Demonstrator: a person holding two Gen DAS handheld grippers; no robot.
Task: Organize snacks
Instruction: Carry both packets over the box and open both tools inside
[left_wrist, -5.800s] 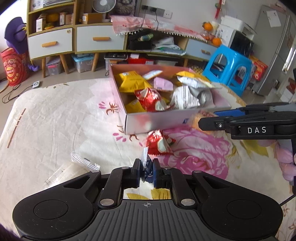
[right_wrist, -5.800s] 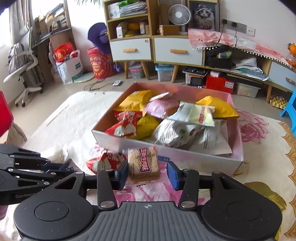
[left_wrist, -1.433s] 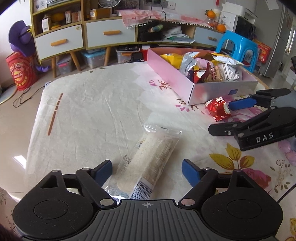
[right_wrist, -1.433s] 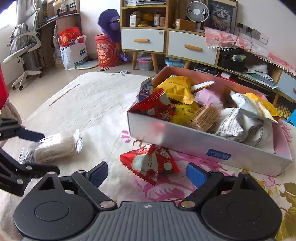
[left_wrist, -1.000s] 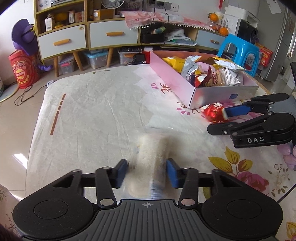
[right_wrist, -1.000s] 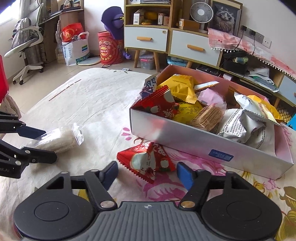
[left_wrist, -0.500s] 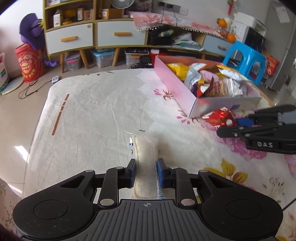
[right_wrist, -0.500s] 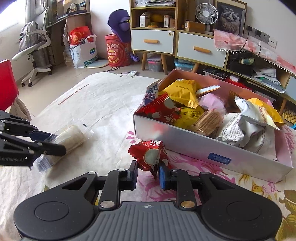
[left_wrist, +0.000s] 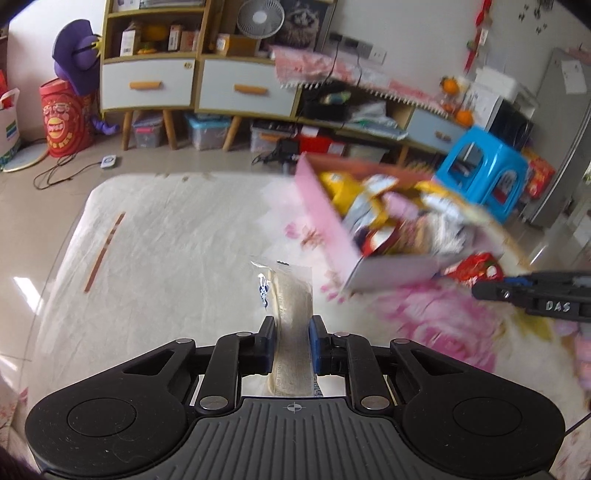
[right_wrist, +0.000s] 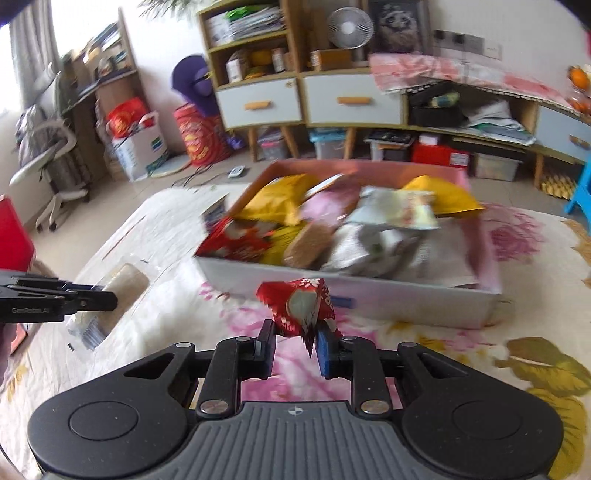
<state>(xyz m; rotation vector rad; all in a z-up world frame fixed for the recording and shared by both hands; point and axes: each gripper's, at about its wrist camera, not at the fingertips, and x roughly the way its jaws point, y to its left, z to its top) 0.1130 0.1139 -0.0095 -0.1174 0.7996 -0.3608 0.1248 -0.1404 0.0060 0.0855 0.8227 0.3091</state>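
Observation:
My left gripper (left_wrist: 291, 341) is shut on a long clear-wrapped beige biscuit pack (left_wrist: 291, 295) and holds it above the bed. My right gripper (right_wrist: 295, 341) is shut on a red snack packet (right_wrist: 301, 306), lifted just in front of the pink-and-white snack box (right_wrist: 388, 295). The box (left_wrist: 321, 218) holds several yellow, red, pink and silver packets. The right gripper (left_wrist: 532, 291) also shows at the right edge of the left wrist view, with the red packet (left_wrist: 474, 266). The left gripper (right_wrist: 74, 295) and biscuit pack (right_wrist: 123, 288) show at the left of the right wrist view.
Everything sits on a bed with a cream and pink floral cover (left_wrist: 166, 240). Behind it stand wooden cabinets with white drawers (right_wrist: 306, 96) and floor clutter. A blue stool (left_wrist: 484, 166) stands beyond the box at right. The bed's left edge (left_wrist: 62, 258) drops to the floor.
Both grippers closed on their snacks, the left on the biscuit pack and the right on the red packet, and lifted them off the bed. Both views are now blurred by motion toward the box.

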